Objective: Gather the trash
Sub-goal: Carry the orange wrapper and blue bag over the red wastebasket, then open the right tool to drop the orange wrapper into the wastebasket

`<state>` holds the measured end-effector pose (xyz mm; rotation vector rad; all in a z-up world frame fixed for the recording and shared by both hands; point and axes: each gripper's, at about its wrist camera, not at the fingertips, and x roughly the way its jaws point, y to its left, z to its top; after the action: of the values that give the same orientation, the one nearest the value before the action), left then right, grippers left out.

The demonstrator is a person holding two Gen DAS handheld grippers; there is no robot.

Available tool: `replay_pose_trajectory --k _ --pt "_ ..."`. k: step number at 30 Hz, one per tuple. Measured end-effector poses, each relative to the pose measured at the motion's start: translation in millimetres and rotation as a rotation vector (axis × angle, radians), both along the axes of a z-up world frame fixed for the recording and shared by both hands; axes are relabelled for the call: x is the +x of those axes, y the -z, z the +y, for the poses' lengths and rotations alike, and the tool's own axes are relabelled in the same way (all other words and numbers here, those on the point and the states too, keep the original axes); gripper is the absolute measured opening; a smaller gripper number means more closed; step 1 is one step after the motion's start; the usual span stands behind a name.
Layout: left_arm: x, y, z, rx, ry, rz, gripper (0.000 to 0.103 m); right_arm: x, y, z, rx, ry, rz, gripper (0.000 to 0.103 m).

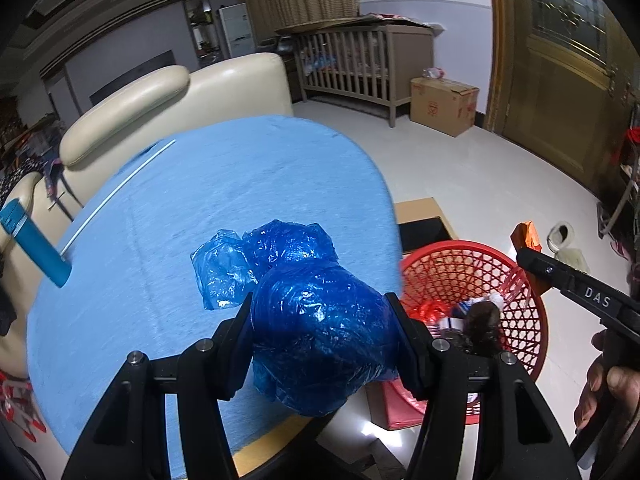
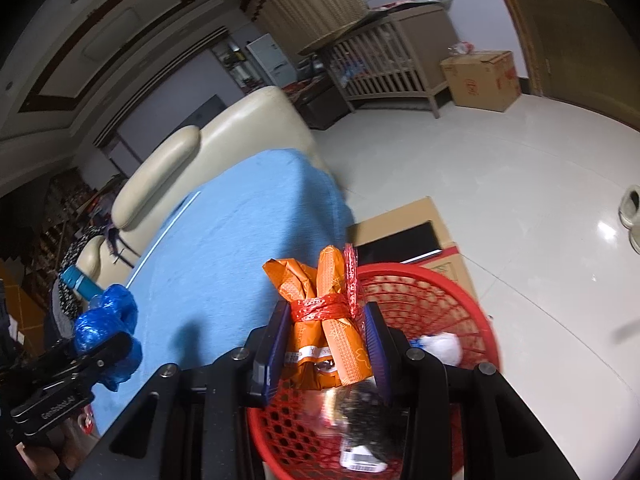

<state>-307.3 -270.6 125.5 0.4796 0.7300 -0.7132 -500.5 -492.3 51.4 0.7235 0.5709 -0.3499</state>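
Note:
My left gripper [image 1: 322, 320] is shut on a dark blue crumpled plastic bag [image 1: 320, 332], held over the near edge of the blue-covered table [image 1: 200, 184]. Two more blue plastic bags [image 1: 256, 256] lie on the cloth just beyond it. My right gripper [image 2: 326, 332] is shut on an orange wrapper bundle tied with red ribbon [image 2: 324, 312], held above the near rim of the red mesh basket [image 2: 440, 304]. The red mesh basket [image 1: 460, 276] stands on the floor right of the table and holds several pieces of trash. In the left wrist view the right gripper [image 1: 528, 248] shows at the right, a hand behind it.
A cream sofa [image 1: 168, 108] stands behind the table. A blue bottle [image 1: 32, 240] lies at the table's left edge and a thin white stick [image 1: 120, 192] rests on the cloth. A flat cardboard box [image 2: 408, 232] lies beyond the basket. A crib [image 1: 360, 64], carton [image 1: 444, 104] and slippers [image 2: 632, 212] stand on the floor.

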Motion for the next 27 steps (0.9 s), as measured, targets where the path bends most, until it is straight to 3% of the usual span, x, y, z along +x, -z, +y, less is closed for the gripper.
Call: replay_pose_trajectory --k 10,15,16,18,27 --pt "-22.4 5.7 -40.0 0.029 0.099 0.013 0.062 -15.8 21.2 -17.1 0.032 0.032 0.042 0.039" --pt "-31.9 11.6 -54.4 0.05 0.135 0.027 0.062 -18.3 39.4 -22.5 0.066 0.032 0.106 0.043" --pt "-32.9 12.1 -55.8 0.054 0.139 0.029 0.062 -19.1 43.9 -23.4 0.074 0.037 0.124 0.047" --pt "-35.3 13.9 -60.1 0.062 0.151 0.033 0.062 -20.5 50.5 -24.0 0.078 0.047 0.158 0.073" --pt "-44.4 26.9 -80.4 0.095 0.205 0.088 0.062 -50.8 35.3 -39.6 0.074 0.18 0.055 0.073"
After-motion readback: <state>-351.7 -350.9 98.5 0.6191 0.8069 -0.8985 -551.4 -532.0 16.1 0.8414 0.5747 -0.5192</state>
